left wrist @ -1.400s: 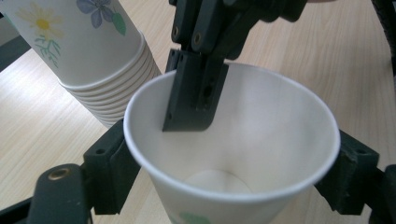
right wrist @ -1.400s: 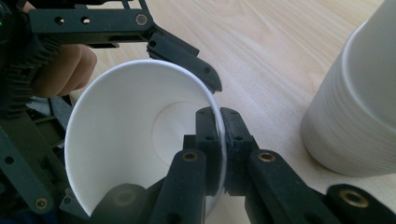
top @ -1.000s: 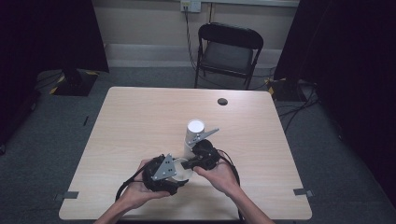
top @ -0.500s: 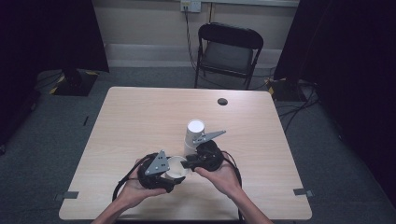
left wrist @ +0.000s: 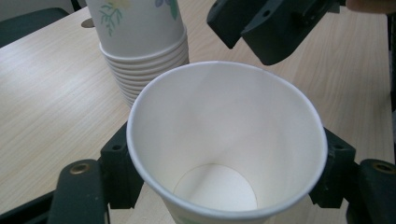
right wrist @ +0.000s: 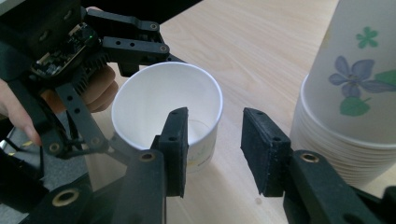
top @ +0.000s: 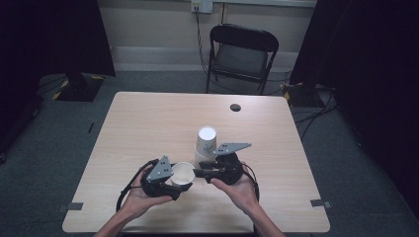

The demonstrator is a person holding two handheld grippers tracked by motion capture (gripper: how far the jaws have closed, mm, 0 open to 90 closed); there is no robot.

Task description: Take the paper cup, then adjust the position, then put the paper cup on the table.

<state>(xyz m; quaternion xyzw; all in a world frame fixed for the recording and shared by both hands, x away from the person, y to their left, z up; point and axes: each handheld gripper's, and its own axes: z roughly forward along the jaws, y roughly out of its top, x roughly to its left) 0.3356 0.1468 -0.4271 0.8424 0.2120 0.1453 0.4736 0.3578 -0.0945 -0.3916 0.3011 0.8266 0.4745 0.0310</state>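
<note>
Two grippers are seen at the near edge of the wooden table [top: 148,123] in the high view, the left gripper [top: 165,178] and the right gripper [top: 210,173] facing each other, with a single paper cup [top: 183,174] held upright between them; an upside-down stack of cups [top: 205,145] is stood just behind, a small dark disc [top: 235,107] lies far back on the table, and a folding chair [top: 242,52] is placed beyond the far edge. In the left gripper view, the single paper cup [left wrist: 226,149] is clamped at its sides between the left gripper's two jaws, its open mouth turned up; the stack of cups [left wrist: 140,42] is seen just behind it, and the right gripper [left wrist: 275,23] hangs just above the cup's far rim. In the right gripper view, the right gripper [right wrist: 215,149] is held with its jaws parted and gripping nothing; the single paper cup [right wrist: 163,112] lies just beyond its left jaw, gripped by the left gripper [right wrist: 126,88], while the stack of cups [right wrist: 350,107] stands beside the right jaw.
</note>
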